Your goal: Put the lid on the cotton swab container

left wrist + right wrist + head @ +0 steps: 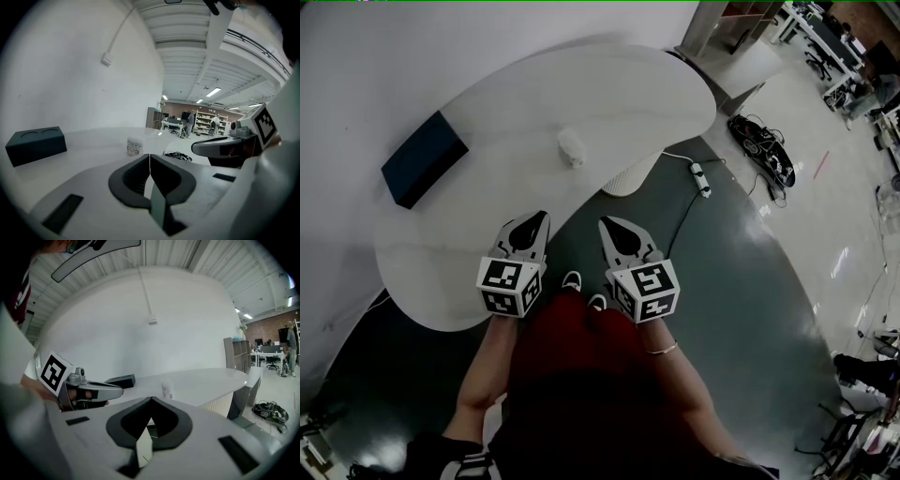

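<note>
Left gripper (534, 223) and right gripper (611, 228) are held side by side over the near edge of the white table (628, 103). Each has its jaws pressed together on nothing. The cotton swab container (571, 147) stands upright well ahead, between the two. A dark blue box (424, 157) lies ahead and left of the left gripper.

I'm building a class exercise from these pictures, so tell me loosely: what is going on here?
A person stands at the edge of a curved white table with a gripper in each hand. The left gripper and the right gripper both have their jaws together with nothing between them. They are held near the table's edge. A small white container stands further in on the table, and a dark box lies to its left. Neither gripper touches either one. No separate lid can be made out.
</note>
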Motion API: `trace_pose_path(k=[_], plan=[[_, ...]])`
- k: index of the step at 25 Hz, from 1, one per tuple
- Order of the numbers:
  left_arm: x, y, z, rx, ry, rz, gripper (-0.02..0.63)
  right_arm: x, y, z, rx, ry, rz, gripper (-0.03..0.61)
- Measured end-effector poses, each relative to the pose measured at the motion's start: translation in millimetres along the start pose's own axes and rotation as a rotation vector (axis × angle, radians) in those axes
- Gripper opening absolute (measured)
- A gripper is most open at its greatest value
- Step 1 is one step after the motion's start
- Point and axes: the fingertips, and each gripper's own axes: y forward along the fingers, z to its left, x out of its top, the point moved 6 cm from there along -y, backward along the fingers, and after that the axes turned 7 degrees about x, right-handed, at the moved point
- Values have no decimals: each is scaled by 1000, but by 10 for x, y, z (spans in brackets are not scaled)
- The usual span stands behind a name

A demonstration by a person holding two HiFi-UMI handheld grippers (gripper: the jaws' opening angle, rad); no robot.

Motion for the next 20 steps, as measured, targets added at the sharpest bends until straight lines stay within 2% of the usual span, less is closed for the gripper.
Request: trace_pose_path(k=[20], plan=[[-67,-479,-266,47,-5,-41,26,4,-562,115,-4,-34,-61,15]])
